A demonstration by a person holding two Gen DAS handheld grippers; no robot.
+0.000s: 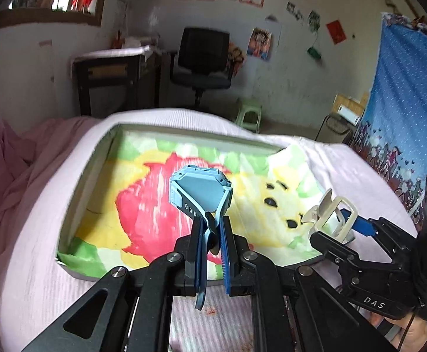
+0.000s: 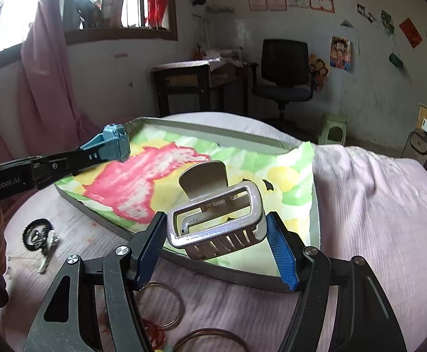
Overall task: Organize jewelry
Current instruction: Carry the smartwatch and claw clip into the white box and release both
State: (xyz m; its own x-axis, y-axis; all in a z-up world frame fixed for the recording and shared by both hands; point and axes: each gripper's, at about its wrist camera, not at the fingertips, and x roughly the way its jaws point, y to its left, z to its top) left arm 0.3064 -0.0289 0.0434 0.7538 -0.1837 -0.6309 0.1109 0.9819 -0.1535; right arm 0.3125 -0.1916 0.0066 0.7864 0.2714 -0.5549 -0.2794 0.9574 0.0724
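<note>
My left gripper (image 1: pixel 212 228) is shut on the strap of a light blue watch (image 1: pixel 198 189) and holds it above a grey tray (image 1: pixel 75 187) lined with a cartoon bear cloth (image 1: pixel 154 205). My right gripper (image 2: pixel 216 228) is shut on a silver hair claw clip (image 2: pixel 216 220) over the tray's near right corner. The clip (image 1: pixel 331 215) and right gripper also show in the left wrist view. The watch (image 2: pixel 115 143) and left gripper show at the left of the right wrist view.
The tray (image 2: pixel 243 272) lies on a round table under a pink cloth (image 2: pixel 360 220). Metal bangles (image 2: pixel 166 308), a red thread, a black beaded bracelet (image 2: pixel 35 233) and a small silver piece (image 2: pixel 47 253) lie on the cloth near me. A desk and office chair (image 2: pixel 284 73) stand behind.
</note>
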